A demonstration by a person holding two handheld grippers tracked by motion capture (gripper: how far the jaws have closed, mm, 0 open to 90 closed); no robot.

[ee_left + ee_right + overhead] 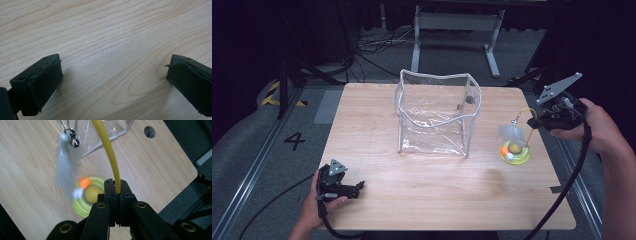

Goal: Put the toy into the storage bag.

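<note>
Right gripper (117, 195), jaws closed on yellow wand (110, 152) of cat toy (514, 150), at table's (437, 195) three o'clock. Likely light, springy, wobbly; best gripped low on wand. Left gripper (343, 187), seven o'clock, gaping, empty. Clear bag (437, 115) at twelve.

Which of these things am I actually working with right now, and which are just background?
In play:
- right tool, shut on the cat toy's yellow wand
- clear bag

Background:
- left tool, open on the table
- floor cables
</note>
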